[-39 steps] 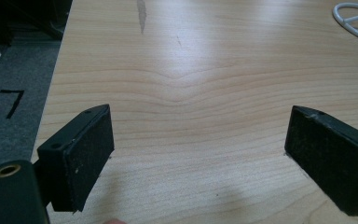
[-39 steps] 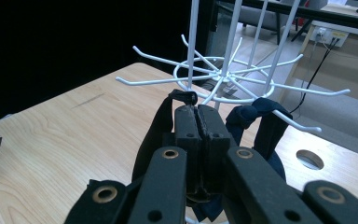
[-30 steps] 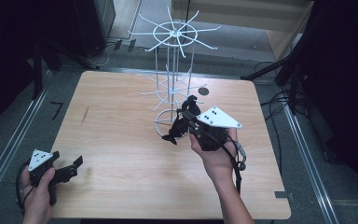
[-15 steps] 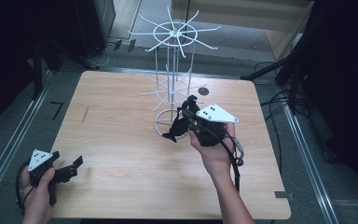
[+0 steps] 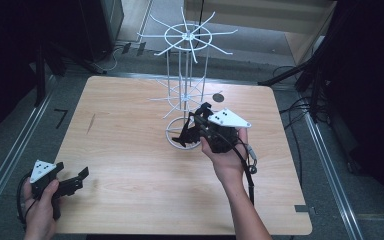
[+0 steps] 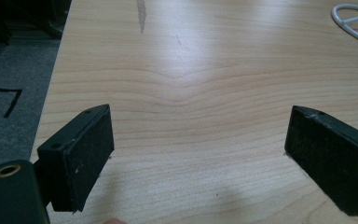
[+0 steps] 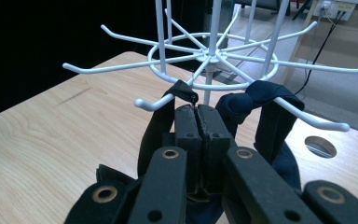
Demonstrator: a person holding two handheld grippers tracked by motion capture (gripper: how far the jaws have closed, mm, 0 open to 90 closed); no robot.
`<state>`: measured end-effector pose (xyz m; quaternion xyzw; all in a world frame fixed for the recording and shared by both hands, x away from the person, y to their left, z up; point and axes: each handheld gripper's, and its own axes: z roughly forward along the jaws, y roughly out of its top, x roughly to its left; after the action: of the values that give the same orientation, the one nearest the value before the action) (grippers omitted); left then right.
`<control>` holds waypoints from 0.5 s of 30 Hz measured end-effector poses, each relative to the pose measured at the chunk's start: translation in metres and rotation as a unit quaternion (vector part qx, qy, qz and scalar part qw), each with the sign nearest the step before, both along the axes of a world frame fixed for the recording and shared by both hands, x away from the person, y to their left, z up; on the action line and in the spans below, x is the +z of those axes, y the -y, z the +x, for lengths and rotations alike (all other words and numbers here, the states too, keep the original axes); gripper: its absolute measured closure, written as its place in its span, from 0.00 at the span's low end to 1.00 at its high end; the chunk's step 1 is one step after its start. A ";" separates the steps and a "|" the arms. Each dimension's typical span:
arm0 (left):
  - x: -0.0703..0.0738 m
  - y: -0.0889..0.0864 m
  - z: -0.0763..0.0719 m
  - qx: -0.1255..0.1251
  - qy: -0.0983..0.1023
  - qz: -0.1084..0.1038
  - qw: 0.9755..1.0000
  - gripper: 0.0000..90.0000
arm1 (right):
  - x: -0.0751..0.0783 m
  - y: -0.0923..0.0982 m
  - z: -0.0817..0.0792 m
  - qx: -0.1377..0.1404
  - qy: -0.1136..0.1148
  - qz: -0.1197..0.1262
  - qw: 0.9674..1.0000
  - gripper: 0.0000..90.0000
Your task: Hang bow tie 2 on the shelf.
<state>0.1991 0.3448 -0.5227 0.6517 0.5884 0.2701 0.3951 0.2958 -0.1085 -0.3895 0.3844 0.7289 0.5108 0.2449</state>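
1 white wire rack [image 5: 185, 95], 1 dark cloth [image 7: 265, 121], 2 grippers.

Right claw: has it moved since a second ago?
Yes, slightly. In the high view the right claw, shut on a dark strap, has edged toward the near table edge, measured against the white wire rack's base ring.

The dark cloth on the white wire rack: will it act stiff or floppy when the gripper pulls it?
Probably floppy: the dark cloth drapes over a rack hook and sags beside the right gripper. It looks light. It may snag, since a loop sits on a hook.
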 end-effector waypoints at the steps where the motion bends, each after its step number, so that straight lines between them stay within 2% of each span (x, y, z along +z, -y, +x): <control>1: 0.000 0.000 0.000 0.000 0.001 0.000 1.000 0.09 | 0.000 0.000 0.001 0.001 -0.001 0.000 1.000 0.99; 12: 0.000 0.000 0.000 0.002 0.003 0.000 1.000 0.09 | -0.008 -0.005 0.008 -0.003 -0.008 0.005 1.000 0.99; 15: 0.000 0.000 0.000 0.003 0.004 -0.002 1.000 0.09 | -0.009 -0.004 0.008 -0.002 -0.005 0.012 1.000 0.97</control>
<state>0.1988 0.3444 -0.5229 0.6480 0.5891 0.2729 0.3981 0.3034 -0.1046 -0.3988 0.3919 0.7229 0.5171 0.2375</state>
